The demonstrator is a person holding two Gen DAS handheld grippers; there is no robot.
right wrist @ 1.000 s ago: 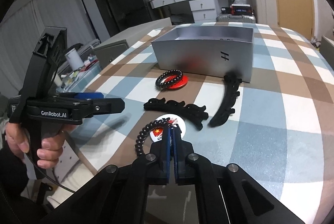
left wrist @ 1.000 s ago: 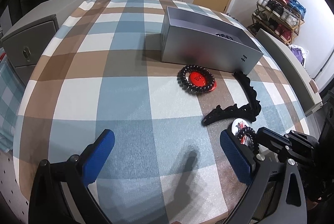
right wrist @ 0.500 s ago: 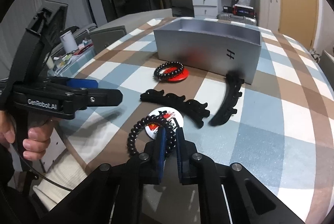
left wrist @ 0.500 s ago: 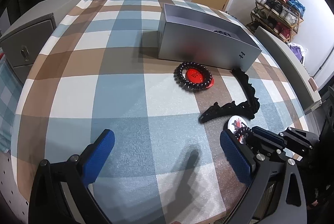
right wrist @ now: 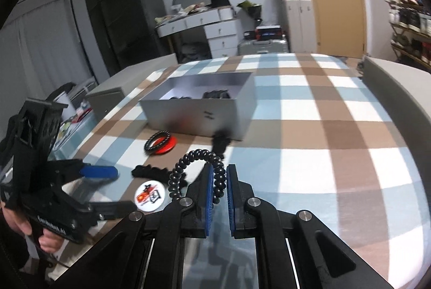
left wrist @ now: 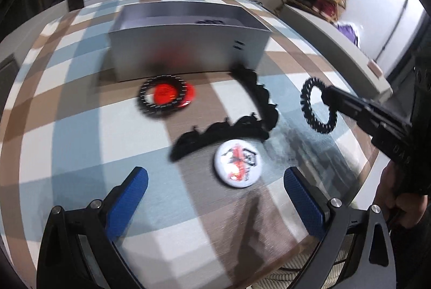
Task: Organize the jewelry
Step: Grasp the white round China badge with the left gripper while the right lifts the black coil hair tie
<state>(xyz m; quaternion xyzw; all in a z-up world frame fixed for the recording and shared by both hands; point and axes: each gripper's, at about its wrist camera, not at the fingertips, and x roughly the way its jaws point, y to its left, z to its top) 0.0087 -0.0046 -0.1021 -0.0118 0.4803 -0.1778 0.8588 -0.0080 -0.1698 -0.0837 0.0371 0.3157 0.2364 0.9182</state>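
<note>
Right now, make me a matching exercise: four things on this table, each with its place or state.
1. black spiral bracelet
2. black beaded bracelet
3. round white badge
4. open silver box

a. holds dark items
b. lies over a red disc
c. gripped by the right hand-held gripper
d. flat on the cloth, before the open left hand-held gripper

Pairs: 1-c, 2-b, 3-d, 4-a

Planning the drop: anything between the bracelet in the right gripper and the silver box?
Nothing visible blocks it. The black bracelet, held off the table in the right gripper, faces the open silver box; the black hair clips lie low on the tablecloth below the path.
</note>
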